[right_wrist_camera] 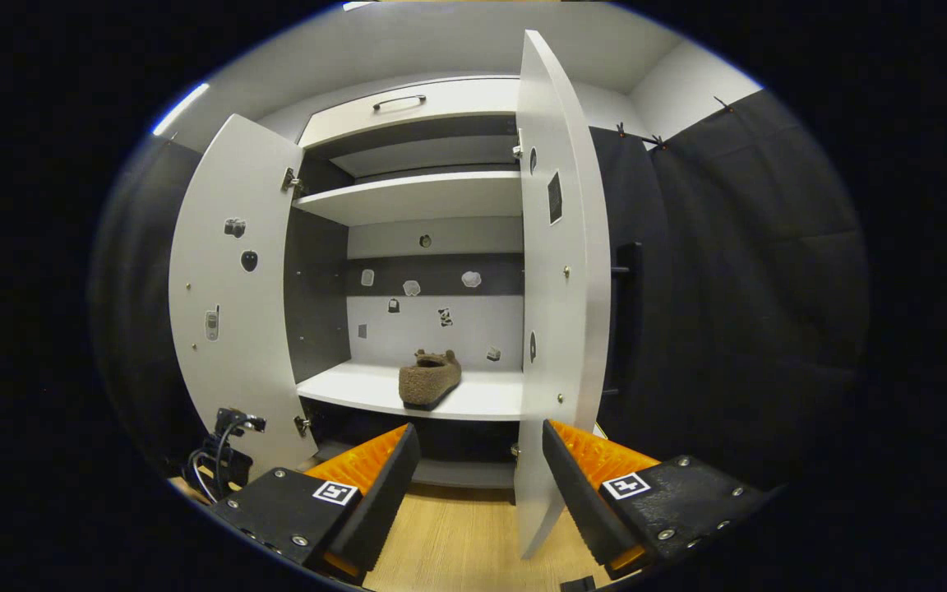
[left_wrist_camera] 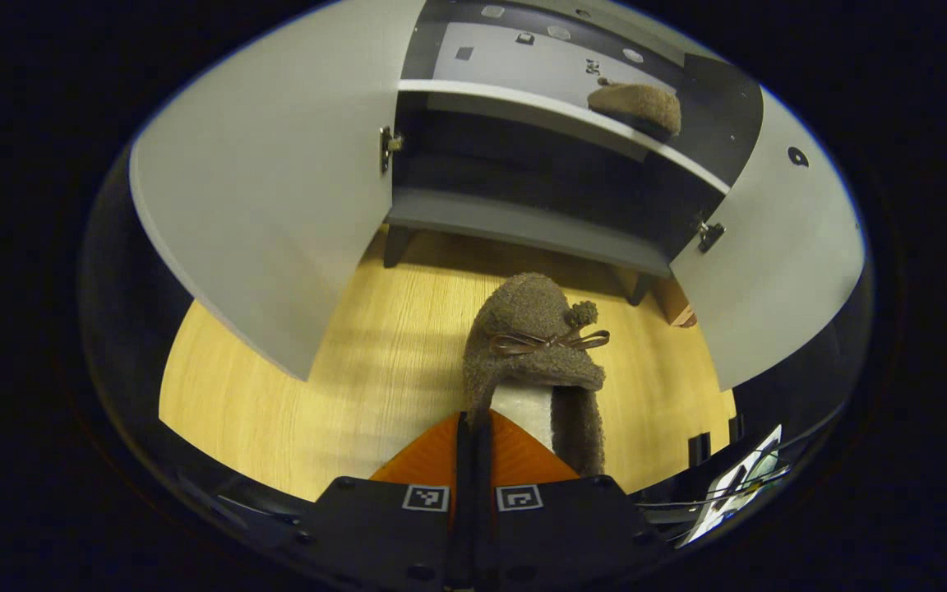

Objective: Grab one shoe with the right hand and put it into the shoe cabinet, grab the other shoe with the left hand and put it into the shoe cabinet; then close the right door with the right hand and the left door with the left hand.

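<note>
One shoe [right_wrist_camera: 429, 380] already sits on the cabinet [right_wrist_camera: 408, 197] shelf, the left claw [left_wrist_camera: 473, 448] pinches the second shoe [left_wrist_camera: 535, 353] above the floor, the right claw [right_wrist_camera: 473, 473] hangs spread, and both doors [right_wrist_camera: 560, 279] remain open.

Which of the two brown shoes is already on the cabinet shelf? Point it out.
The shoe on the white shelf inside the open cabinet. The other shoe is over the wooden floor, its heel edge clamped in the left gripper.
</note>
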{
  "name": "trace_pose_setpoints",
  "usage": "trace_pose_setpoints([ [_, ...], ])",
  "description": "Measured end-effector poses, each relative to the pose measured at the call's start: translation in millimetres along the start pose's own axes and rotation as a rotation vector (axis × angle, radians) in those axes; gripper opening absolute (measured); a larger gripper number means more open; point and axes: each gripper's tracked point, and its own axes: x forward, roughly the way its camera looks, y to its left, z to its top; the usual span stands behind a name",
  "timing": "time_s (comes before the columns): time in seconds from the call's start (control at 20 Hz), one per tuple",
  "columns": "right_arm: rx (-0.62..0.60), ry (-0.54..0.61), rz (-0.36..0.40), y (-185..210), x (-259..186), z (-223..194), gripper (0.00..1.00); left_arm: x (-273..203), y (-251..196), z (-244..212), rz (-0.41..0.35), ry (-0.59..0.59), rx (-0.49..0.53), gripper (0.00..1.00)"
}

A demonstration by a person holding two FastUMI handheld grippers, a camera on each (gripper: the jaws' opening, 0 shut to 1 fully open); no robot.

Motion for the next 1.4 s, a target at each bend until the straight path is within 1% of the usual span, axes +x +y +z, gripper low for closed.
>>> trace_pose_setpoints([
  [0.2, 0.005, -0.011, 0.066, 6, -3, 0, 0.93, -58, -5, 54, -0.019, -0.102, -0.045, 0.07],
  [0.3, 0.003, -0.015, 0.077, 5, -4, 0, 0.93, -77, -10, 78, -0.025, -0.158, -0.049, 0.07],
  [0.4, 0.015, -0.015, 0.083, 4, -8, -1, 0.93, -89, -11, 114, -0.014, -0.206, -0.034, 0.07],
  [0.5, 0.023, -0.022, 0.074, 0, -12, 0, 0.93, -95, -15, 147, -0.008, -0.241, -0.034, 0.07],
  [0.6, 0.022, -0.038, 0.047, -10, -15, 4, 0.92, -94, -19, 191, -0.008, -0.292, -0.024, 0.07],
  [0.7, 0.025, -0.049, 0.009, -20, -20, 8, 0.92, -93, -21, 232, -0.011, -0.342, 0.008, 0.07],
  [0.8, 0.039, -0.061, -0.032, -31, -23, 14, 0.92, -88, -29, 270, -0.032, -0.371, 0.016, 0.07],
  [0.9, 0.049, -0.072, -0.083, -43, -26, 15, 0.92, -87, -33, 298, -0.049, -0.388, 0.020, 0.06],
  [1.05, 0.051, -0.072, -0.140, -57, -31, 12, 0.92, -57, -44, 350, -0.063, -0.406, 0.019, 0.07],
  [1.15, 0.048, -0.073, -0.187, -68, -32, 14, 0.92, -32, -50, 375, -0.080, -0.398, 0.003, 0.06],
  [1.25, 0.048, -0.076, -0.225, -78, -35, 15, 0.92, -9, -53, 396, -0.077, -0.388, 0.012, 0.07],
  [1.4, 0.031, -0.065, -0.268, -92, -39, 12, 0.92, 30, -61, 408, -0.089, -0.345, 0.014, 0.07],
])
